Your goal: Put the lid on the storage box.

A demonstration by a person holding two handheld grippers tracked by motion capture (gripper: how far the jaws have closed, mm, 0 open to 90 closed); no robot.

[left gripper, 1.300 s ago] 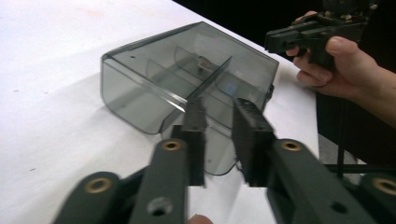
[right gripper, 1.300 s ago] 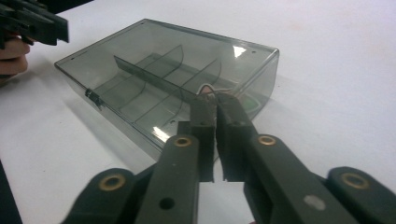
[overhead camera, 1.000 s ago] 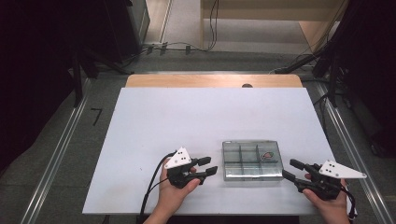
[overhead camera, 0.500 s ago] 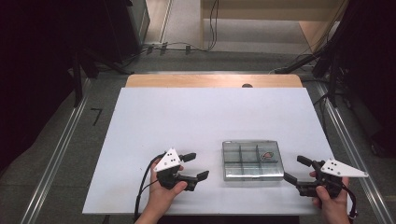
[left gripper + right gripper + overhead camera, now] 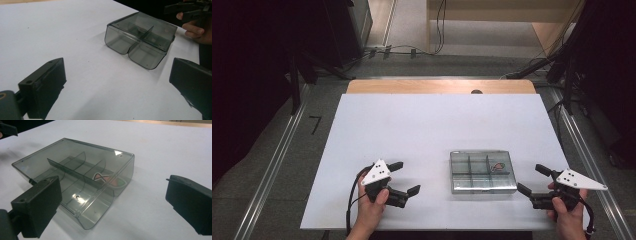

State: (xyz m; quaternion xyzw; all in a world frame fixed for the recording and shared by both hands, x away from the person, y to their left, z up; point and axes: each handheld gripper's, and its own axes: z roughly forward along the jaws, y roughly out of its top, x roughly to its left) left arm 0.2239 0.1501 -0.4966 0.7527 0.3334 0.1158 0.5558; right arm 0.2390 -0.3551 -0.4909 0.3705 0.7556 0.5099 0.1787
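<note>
A clear smoky-grey compartment box (image 5: 483,171) lies on the white table (image 5: 432,130), near its front edge. Dividers split it into several cells, and one cell holds a small red-and-white sticker (image 5: 107,178). My left gripper (image 5: 406,177) rests on the table well to the left of the box, apart from it. Its jaws have just been opening and stand wide with nothing between them. My right gripper (image 5: 532,179) sits just right of the box, jaws likewise just opened and wide, pads not touching it. The left gripper view has the box (image 5: 140,37) ahead, beyond my left gripper (image 5: 117,82).
The table's front edge runs just under both hands. A wooden strip (image 5: 439,86) borders the far edge. Cables (image 5: 402,50) lie on the floor beyond, and metal rails (image 5: 272,165) run along both sides.
My left hand has slid left, away from the box. Both grippers' jaws have spread wider. The right hand has stayed in place, and the box has not moved.
</note>
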